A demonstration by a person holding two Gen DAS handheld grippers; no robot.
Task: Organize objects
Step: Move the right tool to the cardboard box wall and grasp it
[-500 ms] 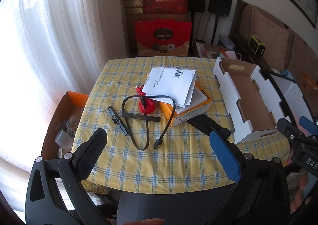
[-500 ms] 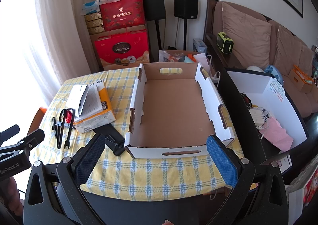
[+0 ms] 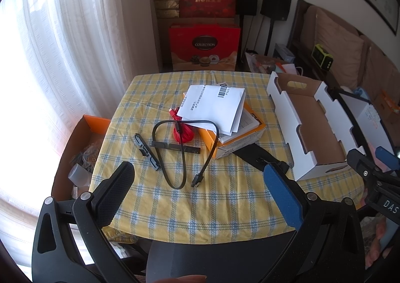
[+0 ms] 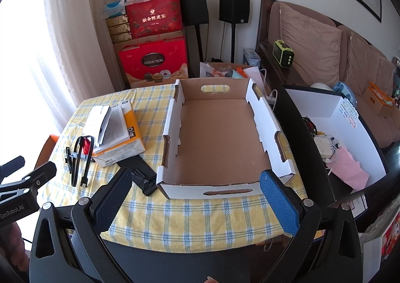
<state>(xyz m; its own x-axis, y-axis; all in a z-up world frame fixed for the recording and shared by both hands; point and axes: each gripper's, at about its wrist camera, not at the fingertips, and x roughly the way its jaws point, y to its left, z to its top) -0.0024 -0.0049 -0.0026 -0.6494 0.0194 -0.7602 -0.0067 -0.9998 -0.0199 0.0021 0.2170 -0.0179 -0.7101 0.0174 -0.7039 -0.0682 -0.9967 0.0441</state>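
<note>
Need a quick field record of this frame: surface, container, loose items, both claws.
surface: table with yellow checked cloth
container: cardboard tray, empty, on the table's right side
loose items: black cable looped in front of the orange box; red cable bundled under the loop; white envelope on top of the orange box
left claw: open, nothing between the jaws, above the near table edge
right claw: open, nothing held, in front of the tray
task progress: nothing in the tray yet
</note>
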